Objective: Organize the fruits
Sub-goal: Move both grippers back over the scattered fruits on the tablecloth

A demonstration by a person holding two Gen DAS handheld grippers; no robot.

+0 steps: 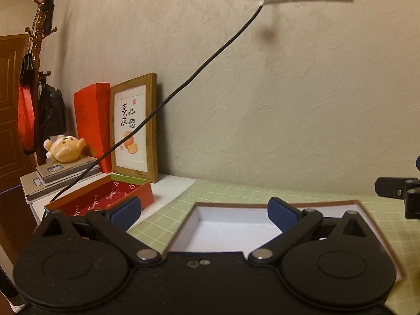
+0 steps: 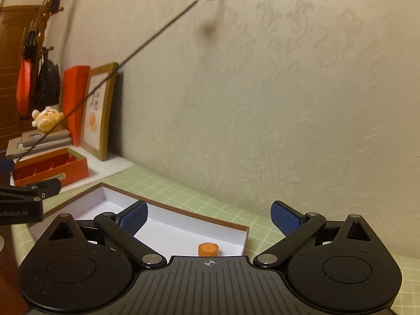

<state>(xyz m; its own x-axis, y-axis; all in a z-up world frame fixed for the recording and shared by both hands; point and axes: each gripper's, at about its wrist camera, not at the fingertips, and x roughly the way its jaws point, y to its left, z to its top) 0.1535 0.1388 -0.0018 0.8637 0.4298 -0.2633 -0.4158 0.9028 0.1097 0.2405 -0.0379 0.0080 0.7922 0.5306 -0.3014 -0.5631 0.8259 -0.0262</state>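
A shallow box (image 1: 193, 223) with a brown rim and white inside lies on the green checked cloth (image 1: 236, 191). My left gripper (image 1: 203, 212) hovers over it, open, with nothing between its blue pads. In the right wrist view the same box (image 2: 183, 216) holds a small orange fruit piece (image 2: 208, 249) near its right end, just in front of the gripper body. My right gripper (image 2: 210, 218) is open and empty above the box's right part. Each gripper shows at the edge of the other's view: the right gripper (image 1: 399, 191) and the left gripper (image 2: 26, 194).
At the back left stand an open red box (image 1: 105, 199), a framed picture (image 1: 135, 128), a red bag (image 1: 92, 120) and a plush bear (image 1: 65, 149) on stacked grey items (image 1: 60, 176). A black cable (image 1: 210, 63) slants from the wall socket. The wall is close behind.
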